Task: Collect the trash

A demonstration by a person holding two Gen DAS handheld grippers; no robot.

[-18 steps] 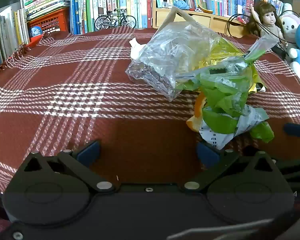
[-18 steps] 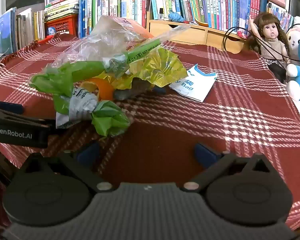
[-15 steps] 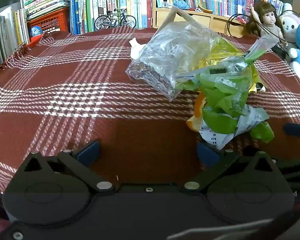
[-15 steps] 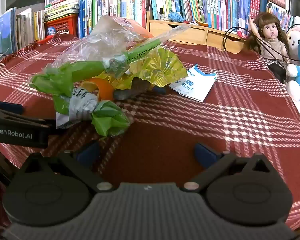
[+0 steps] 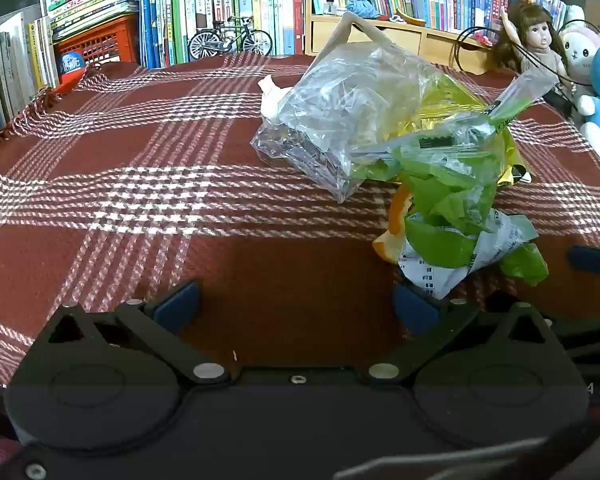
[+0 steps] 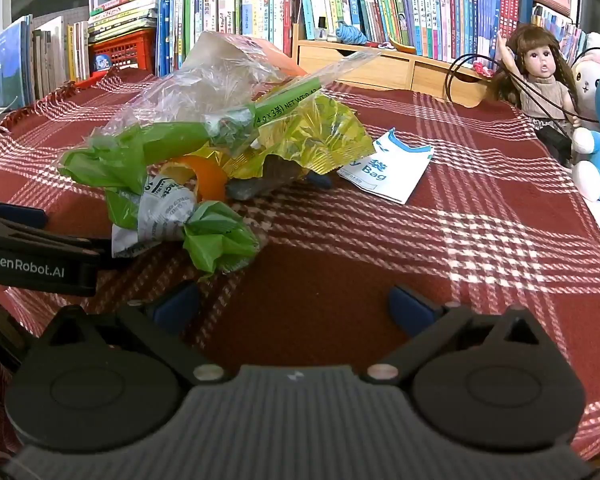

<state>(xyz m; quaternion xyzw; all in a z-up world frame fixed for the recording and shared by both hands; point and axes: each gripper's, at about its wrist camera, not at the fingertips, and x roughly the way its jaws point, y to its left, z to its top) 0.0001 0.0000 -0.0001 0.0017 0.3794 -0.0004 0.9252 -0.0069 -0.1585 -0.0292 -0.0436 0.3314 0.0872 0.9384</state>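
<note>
On the bench, over a red plaid cloth [image 5: 140, 184], sits the trash pile [image 6: 220, 152]: a clear bag [image 5: 352, 120], green wrappers [image 5: 452, 208], yellow foil [image 6: 312, 140] and some orange peel [image 6: 210, 178] all heaped together. A white packet [image 6: 388, 172] lies just beside the heap. My left fingers [image 5: 296, 306] are spread wide with nothing between them, the pile ahead and to their right. My right fingers [image 6: 294, 306] are wide apart too, empty, the pile ahead to their left. Books, a doll [image 6: 540, 76] and plush toys line the back.
</note>
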